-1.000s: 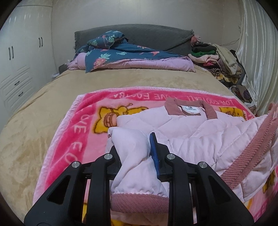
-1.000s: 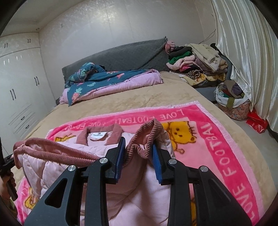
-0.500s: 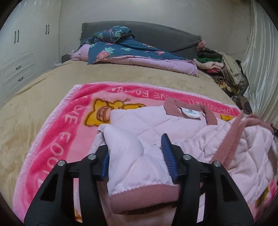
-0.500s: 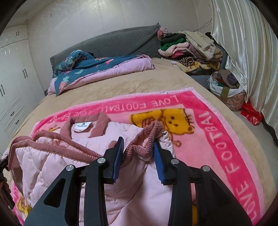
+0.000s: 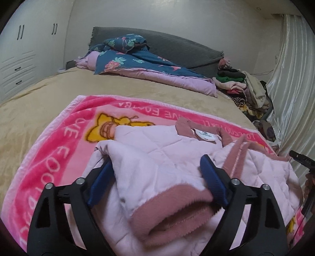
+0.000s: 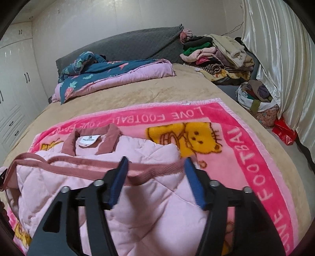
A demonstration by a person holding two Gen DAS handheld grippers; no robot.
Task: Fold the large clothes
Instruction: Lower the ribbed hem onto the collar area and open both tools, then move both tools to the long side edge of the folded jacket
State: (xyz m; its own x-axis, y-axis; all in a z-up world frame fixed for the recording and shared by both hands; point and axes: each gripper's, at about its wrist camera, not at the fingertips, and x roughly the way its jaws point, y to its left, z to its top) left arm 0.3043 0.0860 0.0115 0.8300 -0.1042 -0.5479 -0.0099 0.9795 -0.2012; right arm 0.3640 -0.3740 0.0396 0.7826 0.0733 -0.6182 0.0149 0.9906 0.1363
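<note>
Both tongs (image 5: 155, 175) (image 6: 155, 177), clenched on the pink jacket (image 6: 137, 206) earlier, are opening, grip released.

Bedroom under soft indoor light. Pale walls (image 6: 122, 17); white wardrobe (image 5: 25, 55) with dark handles and drawers along 1 side. Wide bed (image 6: 157, 92) in tan cover, backed by a grey quilted headboard (image 6: 137, 45). Shiny cream curtain (image 6: 275, 49) hanging along the opposite side, grey floor (image 6: 291, 157) below it, a red bag (image 6: 284, 132) at its foot.
</note>
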